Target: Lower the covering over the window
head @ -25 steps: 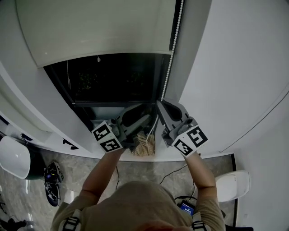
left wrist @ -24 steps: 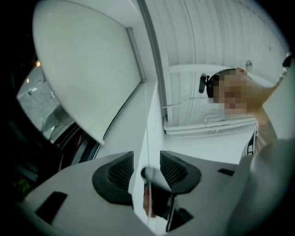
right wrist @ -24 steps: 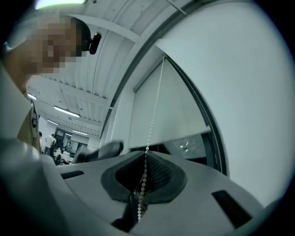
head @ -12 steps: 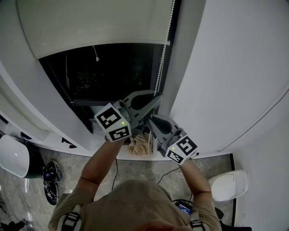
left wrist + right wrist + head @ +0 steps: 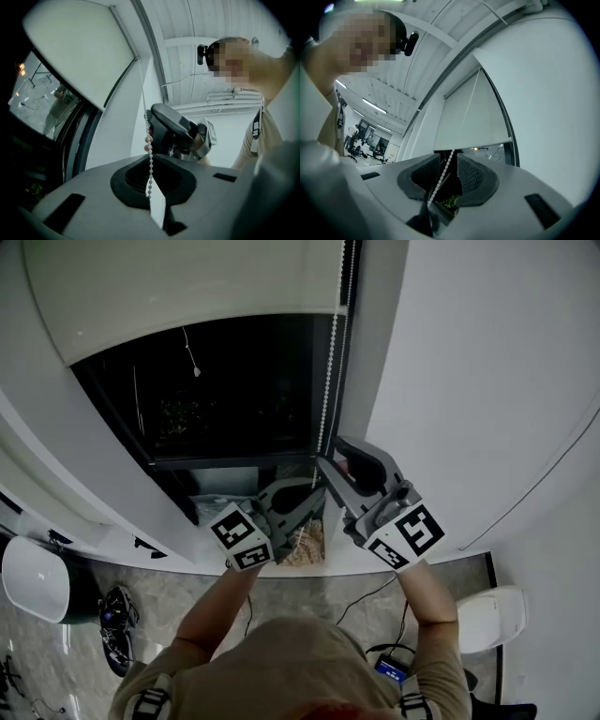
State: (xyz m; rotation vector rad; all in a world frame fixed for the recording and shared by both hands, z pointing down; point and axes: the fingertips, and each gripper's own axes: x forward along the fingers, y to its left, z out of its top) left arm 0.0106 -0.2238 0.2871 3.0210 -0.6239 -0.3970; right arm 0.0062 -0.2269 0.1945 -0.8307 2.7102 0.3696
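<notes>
Overhead, one roller blind (image 5: 187,287) covers only the top of the single dark window (image 5: 234,390). One bead chain (image 5: 327,390) hangs down the window's right edge. Two grippers are at that chain. The left gripper (image 5: 151,190), the lower one, is clamped tight on the beads. The right gripper (image 5: 443,180), higher up, has just been opening; its jaws stand apart with the chain running between them, not pinched. On the sill lies one tan bundle (image 5: 305,545); whether a container holds it cannot be told.
</notes>
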